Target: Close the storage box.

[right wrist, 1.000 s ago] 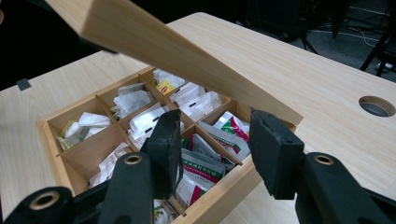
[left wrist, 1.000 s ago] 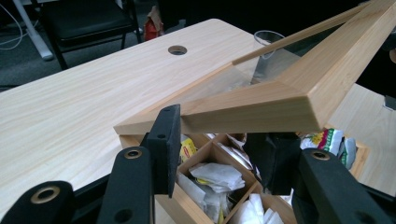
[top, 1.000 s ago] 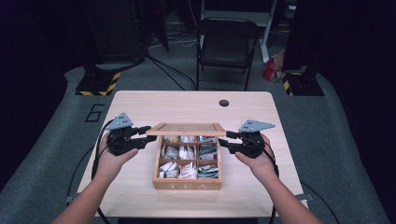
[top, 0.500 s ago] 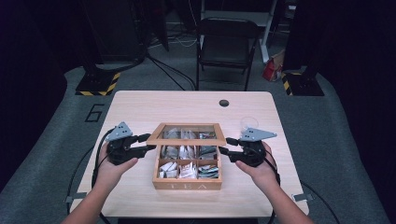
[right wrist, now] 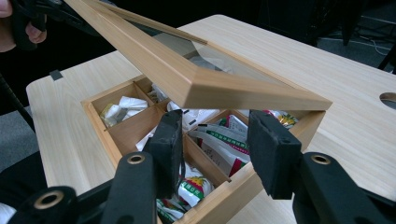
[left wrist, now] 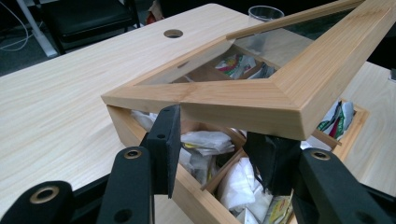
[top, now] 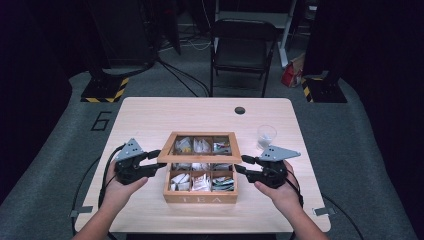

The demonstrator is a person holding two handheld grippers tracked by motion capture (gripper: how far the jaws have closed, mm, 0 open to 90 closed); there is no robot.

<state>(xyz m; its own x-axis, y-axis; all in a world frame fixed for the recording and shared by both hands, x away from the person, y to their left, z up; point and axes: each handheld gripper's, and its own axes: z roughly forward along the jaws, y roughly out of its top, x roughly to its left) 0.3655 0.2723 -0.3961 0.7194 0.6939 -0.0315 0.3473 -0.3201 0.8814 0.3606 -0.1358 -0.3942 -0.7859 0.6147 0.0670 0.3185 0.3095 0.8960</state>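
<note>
A wooden tea box (top: 200, 197) with several compartments of tea bags (right wrist: 126, 105) stands near the table's front middle. Its glass-paned lid (top: 200, 159) hangs half lowered, tilted over the back rows. My left gripper (top: 156, 162) is at the lid's left front corner; in the left gripper view the lid (left wrist: 243, 100) lies across the top of the open jaws, unpinched. My right gripper (top: 240, 165) is at the right front corner, with the lid (right wrist: 187, 79) just above its jaws. Those jaws have just been closing a little and press on nothing.
A clear glass cup (top: 265, 136) stands right of the box, just behind my right hand. A round cable hole (top: 240, 110) is in the table's far side. A black chair (top: 242, 50) stands beyond the table. Bare wood lies left of the box.
The lid has come down from nearly upright to a low tilt over the box. Both hands moved with it, down and toward the table's front edge.
</note>
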